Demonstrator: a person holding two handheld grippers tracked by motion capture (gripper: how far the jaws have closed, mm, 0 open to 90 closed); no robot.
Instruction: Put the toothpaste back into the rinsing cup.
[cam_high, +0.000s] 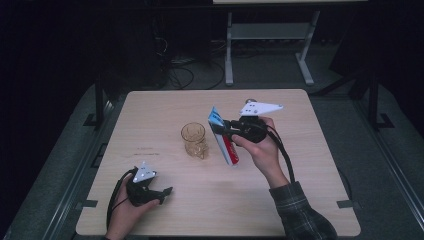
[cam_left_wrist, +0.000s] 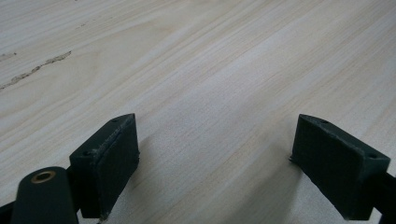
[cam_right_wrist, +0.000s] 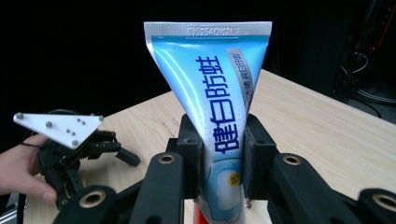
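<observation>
**Toothpaste tube held in the air by right gripper; left gripper idle and open**

Right gripper (cam_high: 223, 129): held above the middle of the wooden table (cam_high: 150, 107), just right of centre. Jaws pinch a toothpaste tube (cam_high: 222, 140) across its body. In the right gripper view the two black pads press both sides of the tube (cam_right_wrist: 219, 116), no gap visible. Tube is blue and white with blue printed characters, red near the lower end. Its flat crimped end points up and away; from the high view the tube tilts, crimped end toward the far side, red end lower and nearer the person. It appears to be off the table surface. Right hand (cam_high: 260, 150) wraps the gripper body; plaid sleeve (cam_high: 305, 212) at the forearm.

Left gripper (cam_high: 162, 192): low at the near-left part of the table, held in the left hand (cam_high: 125, 212). Jaws spread wide in the left gripper view, bare wood grain (cam_left_wrist: 210, 93) between them, nothing gripped. The same gripper (cam_right_wrist: 123, 156) shows at the left of the right gripper view, grey three-cornered plate on top.

Amber glass mug (cam_high: 194, 140): stands upright on the table near centre, just left of the tube, apart from both grippers. Contents cannot be told.

Beyond the table: dark floor, cables, legs of a white stand (cam_high: 229, 55).
</observation>
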